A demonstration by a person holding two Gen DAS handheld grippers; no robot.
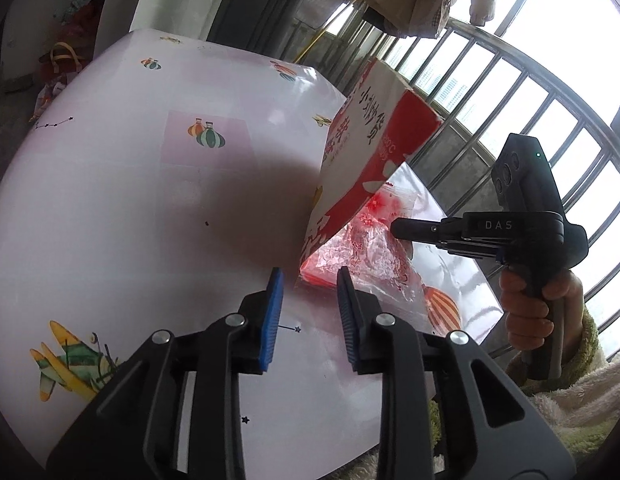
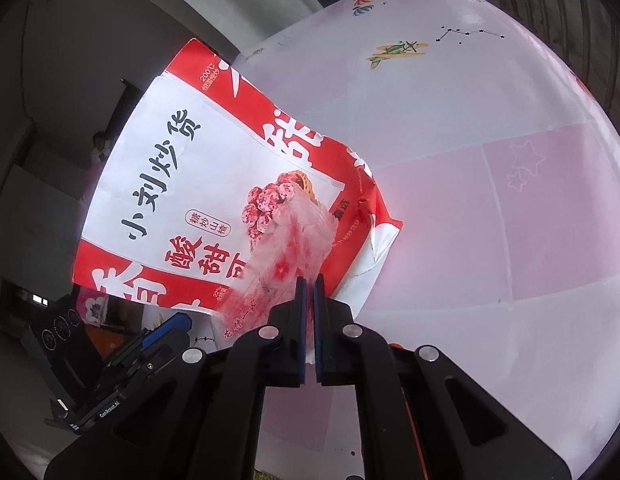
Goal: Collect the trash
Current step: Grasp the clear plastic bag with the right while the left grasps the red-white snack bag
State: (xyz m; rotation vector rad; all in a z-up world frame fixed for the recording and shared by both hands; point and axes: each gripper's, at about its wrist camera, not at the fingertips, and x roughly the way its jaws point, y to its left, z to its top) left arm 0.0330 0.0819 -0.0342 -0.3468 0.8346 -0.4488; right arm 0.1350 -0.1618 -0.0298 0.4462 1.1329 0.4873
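A red and white paper snack bag [image 2: 181,184] stands tilted on the table, also in the left wrist view [image 1: 366,152]. A clear plastic bag with red print [image 1: 366,256] lies at its base. My right gripper [image 2: 308,286] is shut on the plastic bag [image 2: 293,240], in front of the paper bag; it shows from the side in the left wrist view [image 1: 398,228]. My left gripper [image 1: 310,276] is open and empty, just short of the plastic bag's near corner. It shows at the lower left of the right wrist view [image 2: 169,326].
The table [image 1: 129,208] has a white and pink cloth with balloon and plane prints. A metal window railing [image 1: 510,92] runs behind the table's right edge. Bags and clutter [image 1: 61,64] lie on the floor at the far left.
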